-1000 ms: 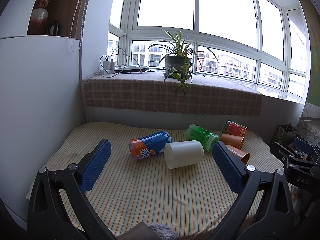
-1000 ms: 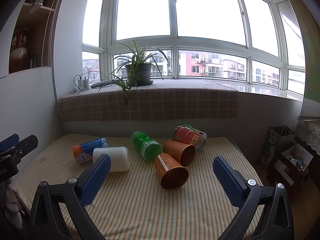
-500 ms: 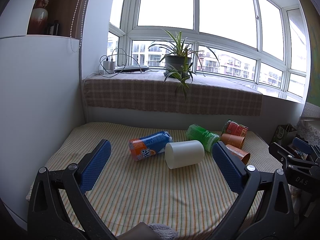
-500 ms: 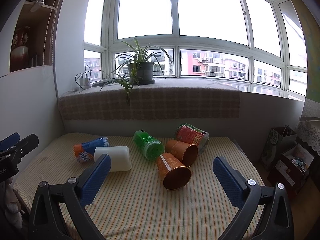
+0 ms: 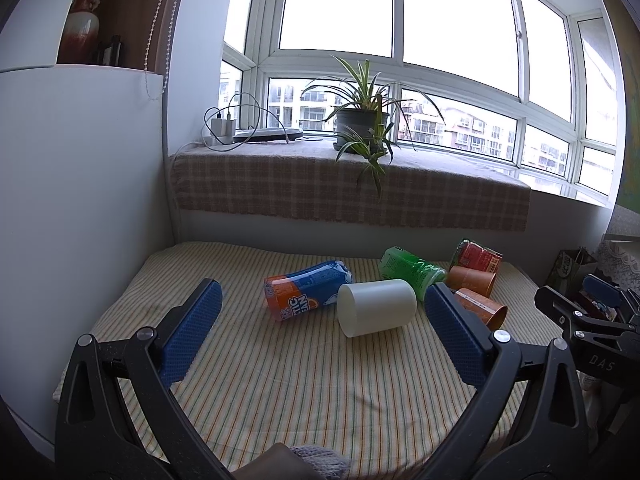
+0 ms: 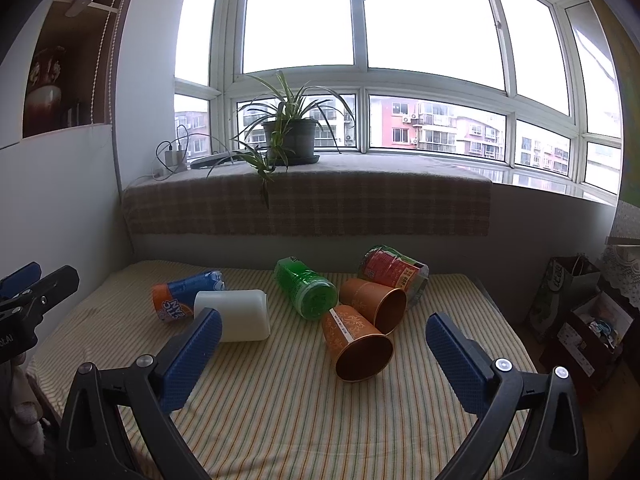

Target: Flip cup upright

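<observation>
Several cups lie on their sides on the striped tablecloth (image 5: 304,380). A white cup (image 5: 376,307) lies in the middle; it also shows in the right wrist view (image 6: 236,315). Beside it lie an orange-and-blue cup (image 5: 306,295), a green cup (image 6: 310,293), two copper-orange cups (image 6: 356,344) (image 6: 376,303) and a red cup (image 6: 392,270). My left gripper (image 5: 320,320) is open and empty, above the cloth in front of the white cup. My right gripper (image 6: 323,350) is open and empty, in front of the nearer copper cup.
A windowsill with a checked cloth (image 5: 348,188) holds a potted plant (image 5: 362,128) and chargers (image 5: 222,128). A white cabinet (image 5: 80,184) stands at the left. Bags and boxes (image 6: 580,316) stand on the floor to the right of the table.
The right gripper has drifted slightly forward and left; the cups sit a little further right in its view. The left view is almost unchanged.
</observation>
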`<state>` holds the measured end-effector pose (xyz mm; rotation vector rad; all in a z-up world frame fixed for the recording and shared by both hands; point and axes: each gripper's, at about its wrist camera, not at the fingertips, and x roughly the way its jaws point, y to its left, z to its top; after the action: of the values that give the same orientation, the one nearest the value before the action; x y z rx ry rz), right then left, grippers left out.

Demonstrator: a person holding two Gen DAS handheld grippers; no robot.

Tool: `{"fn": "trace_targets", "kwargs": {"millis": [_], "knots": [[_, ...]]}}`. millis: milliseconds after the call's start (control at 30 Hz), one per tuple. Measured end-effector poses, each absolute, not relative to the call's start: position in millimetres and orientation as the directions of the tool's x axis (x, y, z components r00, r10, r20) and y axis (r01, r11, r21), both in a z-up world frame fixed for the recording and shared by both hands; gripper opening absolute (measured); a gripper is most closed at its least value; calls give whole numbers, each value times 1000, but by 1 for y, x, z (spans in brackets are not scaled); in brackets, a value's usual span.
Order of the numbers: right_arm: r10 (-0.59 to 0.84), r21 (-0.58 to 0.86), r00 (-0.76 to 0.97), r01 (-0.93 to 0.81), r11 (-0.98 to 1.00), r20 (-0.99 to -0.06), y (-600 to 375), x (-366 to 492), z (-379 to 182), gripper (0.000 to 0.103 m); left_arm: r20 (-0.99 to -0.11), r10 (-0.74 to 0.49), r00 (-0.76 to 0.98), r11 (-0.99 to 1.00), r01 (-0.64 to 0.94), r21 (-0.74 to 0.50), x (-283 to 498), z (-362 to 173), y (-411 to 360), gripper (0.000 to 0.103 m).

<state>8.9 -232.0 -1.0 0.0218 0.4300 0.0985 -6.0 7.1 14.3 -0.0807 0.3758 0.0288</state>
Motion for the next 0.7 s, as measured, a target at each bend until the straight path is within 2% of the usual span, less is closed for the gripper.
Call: {"fn": "trace_targets", "kwargs": {"millis": [233, 433, 700], "knots": [[154, 2, 890, -169, 986, -430, -216, 25, -6, 103, -389, 23, 921, 995, -57, -78, -2, 4, 19, 103], [262, -73, 865, -322, 944, -429, -191, 49, -5, 103, -420, 40, 907, 995, -75, -66, 0, -5, 33, 103], [388, -213, 755, -561, 800, -529, -144, 99, -4, 103, -450, 30, 892, 994, -72, -77, 0, -13, 49, 103]]}}
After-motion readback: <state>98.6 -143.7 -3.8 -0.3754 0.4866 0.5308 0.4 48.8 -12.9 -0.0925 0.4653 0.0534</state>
